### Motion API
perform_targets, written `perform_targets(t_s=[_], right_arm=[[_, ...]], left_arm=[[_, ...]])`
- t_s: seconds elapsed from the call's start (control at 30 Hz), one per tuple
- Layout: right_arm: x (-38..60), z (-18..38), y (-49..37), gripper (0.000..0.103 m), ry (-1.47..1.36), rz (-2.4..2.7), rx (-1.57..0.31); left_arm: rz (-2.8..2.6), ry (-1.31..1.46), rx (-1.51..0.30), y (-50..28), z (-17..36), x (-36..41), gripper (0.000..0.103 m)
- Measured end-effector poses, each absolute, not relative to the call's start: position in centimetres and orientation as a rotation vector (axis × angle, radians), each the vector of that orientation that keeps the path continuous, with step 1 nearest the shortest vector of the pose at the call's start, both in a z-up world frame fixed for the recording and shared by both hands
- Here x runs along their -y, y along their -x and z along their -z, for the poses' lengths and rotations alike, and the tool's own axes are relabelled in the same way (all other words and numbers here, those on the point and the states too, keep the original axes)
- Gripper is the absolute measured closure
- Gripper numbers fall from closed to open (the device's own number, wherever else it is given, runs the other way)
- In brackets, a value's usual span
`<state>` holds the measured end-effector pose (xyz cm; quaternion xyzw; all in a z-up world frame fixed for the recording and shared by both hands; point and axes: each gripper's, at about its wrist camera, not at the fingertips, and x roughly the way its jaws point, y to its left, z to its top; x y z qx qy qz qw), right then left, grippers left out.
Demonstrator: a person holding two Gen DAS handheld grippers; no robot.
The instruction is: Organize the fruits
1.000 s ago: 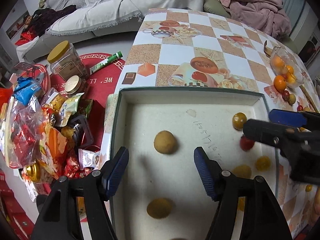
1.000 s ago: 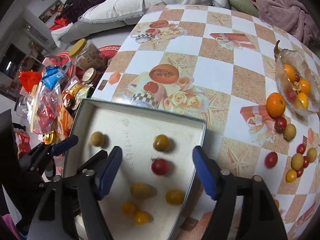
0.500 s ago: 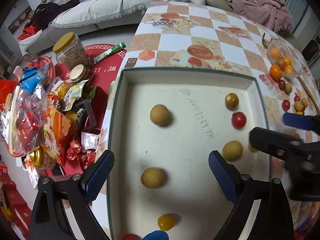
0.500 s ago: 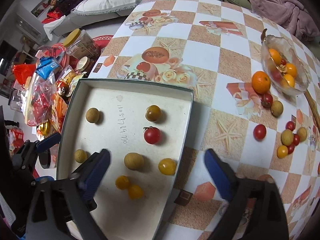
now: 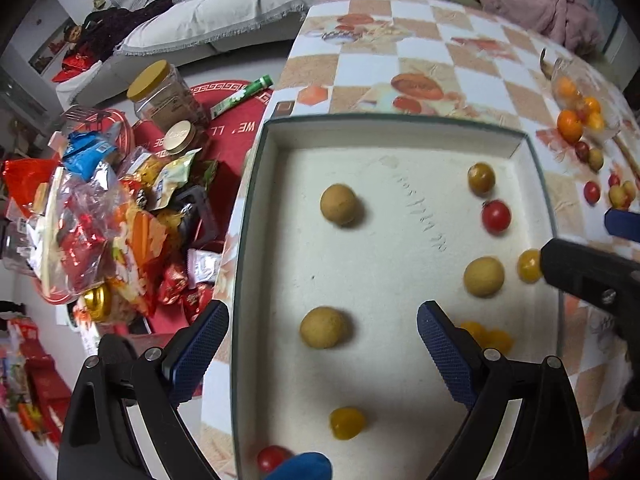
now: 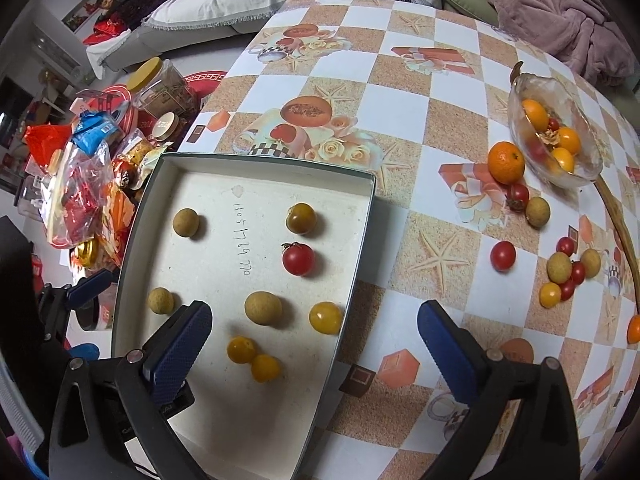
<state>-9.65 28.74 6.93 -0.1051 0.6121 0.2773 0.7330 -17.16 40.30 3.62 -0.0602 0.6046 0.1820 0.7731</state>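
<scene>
We take the white tray as our landmark and read from its left side across to its right. Off the tray's left edge, beyond the table, we see a heap of snack packets and a yellow-lidded jar on the floor. Our left gripper hangs over the tray's near left part, its blue pads spread wide with nothing between them; a tan longan lies on the tray floor in the gap, untouched. Inside the tray, toward its left wall, rests a second longan; nearer the middle sits a third longan, with two yellow tomatoes touching each other just in front of it. Toward the tray's right wall we find a brownish fruit, a red cherry tomato just below it, and another yellow tomato. Our right gripper straddles the tray's right rim, equally wide open and empty. Right of the tray, on the checked tablecloth, a lone red tomato lies apart, then a cluster of small fruits, an orange, and a glass bowl holding more fruit.
</scene>
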Motion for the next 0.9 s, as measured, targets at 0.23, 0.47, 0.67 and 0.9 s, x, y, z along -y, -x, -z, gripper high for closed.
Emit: perform_targets(t_s=[0.23,0.47,0.67,0.9], right_arm=[[-28.5,-7.1,10.2,0.000,0.238,-0.613,-1.348],[-28.3,-7.1,10.6,0.000,0.252,-0.616,-1.350],[-28.5,-7.0,10.8,0.000,0.259,-0.620,-1.355],[-28.9,-6.8,11.2,0.000,0.298,-0.626,-1.356]], left_arm=[[-0.343,0.197,-1.322,18.2,-3.8,-39.9,0.007],[-0.338,0.189,-1.332,18.9,-3.9,-39.3,0.007],[-0.319,0.186,-1.337,19.2,-3.9,-39.0,0.007],[-0.308,0.182,-1.346,19.5,-3.7,-38.7,0.007]])
